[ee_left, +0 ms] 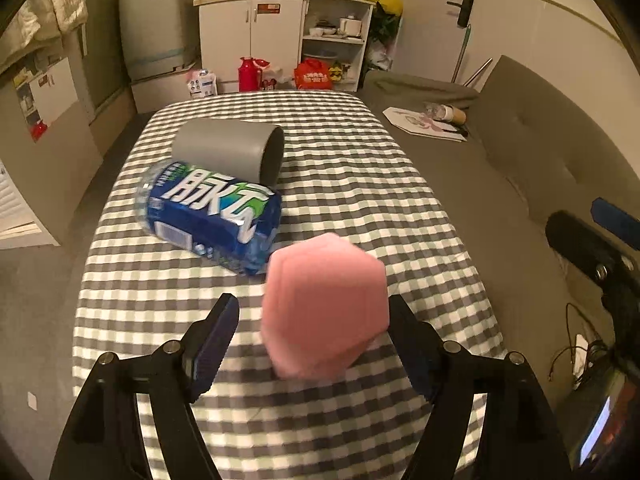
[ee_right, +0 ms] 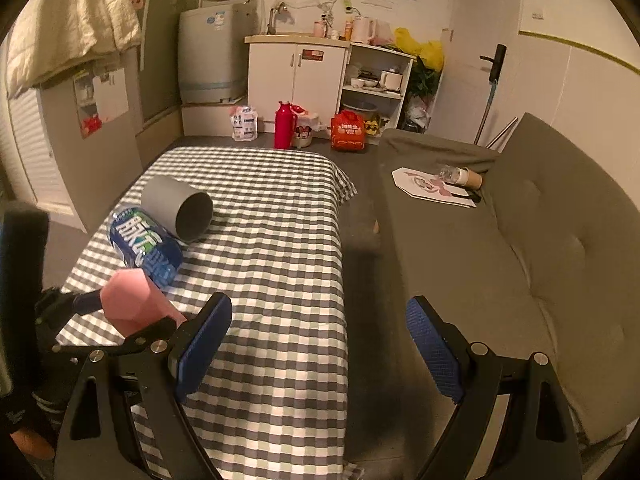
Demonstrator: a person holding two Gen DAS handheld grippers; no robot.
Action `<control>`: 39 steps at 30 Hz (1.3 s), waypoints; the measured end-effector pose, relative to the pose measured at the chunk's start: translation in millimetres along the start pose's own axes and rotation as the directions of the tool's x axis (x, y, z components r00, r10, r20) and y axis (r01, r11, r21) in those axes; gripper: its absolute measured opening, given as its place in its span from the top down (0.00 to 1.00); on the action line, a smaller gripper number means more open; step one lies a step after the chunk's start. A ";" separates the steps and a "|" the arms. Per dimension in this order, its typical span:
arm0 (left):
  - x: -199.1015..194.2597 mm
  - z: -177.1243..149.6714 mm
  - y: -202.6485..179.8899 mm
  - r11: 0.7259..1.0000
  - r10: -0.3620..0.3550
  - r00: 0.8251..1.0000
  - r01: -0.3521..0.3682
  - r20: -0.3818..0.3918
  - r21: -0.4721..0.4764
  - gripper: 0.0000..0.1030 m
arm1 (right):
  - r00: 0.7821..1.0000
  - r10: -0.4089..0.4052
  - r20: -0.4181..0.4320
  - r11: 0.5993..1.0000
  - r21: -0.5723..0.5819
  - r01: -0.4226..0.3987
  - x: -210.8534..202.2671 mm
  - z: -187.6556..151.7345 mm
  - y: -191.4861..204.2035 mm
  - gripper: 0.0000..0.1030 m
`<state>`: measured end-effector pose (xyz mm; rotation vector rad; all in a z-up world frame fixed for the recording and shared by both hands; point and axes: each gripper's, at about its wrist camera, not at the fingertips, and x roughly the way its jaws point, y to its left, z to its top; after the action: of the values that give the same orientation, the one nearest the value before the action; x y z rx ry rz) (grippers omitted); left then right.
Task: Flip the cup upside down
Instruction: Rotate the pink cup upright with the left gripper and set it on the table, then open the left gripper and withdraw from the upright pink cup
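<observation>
Though blurred, pink cup between wide-set jaws of left gripper.

Dim warm indoor light; pink cup blurred (probably motion); fisheye-bent edges.

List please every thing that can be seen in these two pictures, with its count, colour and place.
cup: one, grey, on its side on the table, mouth toward the sofa
bottle: one, blue label, lying against the grey cup
pink cup: one, pink, between the left gripper's fingers, bottom facing the left camera
table: one, grey and white checked cloth, centre
sofa: one, grey, right of the table
flask: one, red, on the floor beyond the table
cabinet: one, white, against the far wall
left gripper: one, black, around the pink cup
right gripper: one, black with blue pads, open, empty, over the table's edge
</observation>
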<state>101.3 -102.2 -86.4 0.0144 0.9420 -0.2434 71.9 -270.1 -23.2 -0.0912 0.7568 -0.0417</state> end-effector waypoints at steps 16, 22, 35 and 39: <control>-140.1 -46.0 25.1 0.996 0.087 0.962 -0.091 0.259 0.004 0.18 | 0.989 0.083 0.124 0.992 0.082 -0.093 -85.1 -24.4 8.1 0.14; -172.6 -57.4 23.6 0.992 0.106 0.932 -0.125 0.345 0.034 0.18 | 0.983 0.104 0.152 0.990 0.075 -0.116 -122.6 -43.4 22.6 0.14; -171.0 -73.8 38.0 0.995 0.091 0.932 -0.102 0.352 0.015 0.18 | 0.985 0.111 0.133 0.992 0.041 -0.117 -126.5 -59.1 53.5 0.14; -165.8 -76.4 45.7 0.994 0.103 0.928 -0.104 0.357 -0.016 0.18 | 0.985 0.113 0.133 0.992 0.048 -0.121 -115.5 -58.0 58.1 0.14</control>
<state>-43.3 -15.5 -2.9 0.0218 0.5750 -0.1428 -51.6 -208.0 8.1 0.0038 0.6287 0.0546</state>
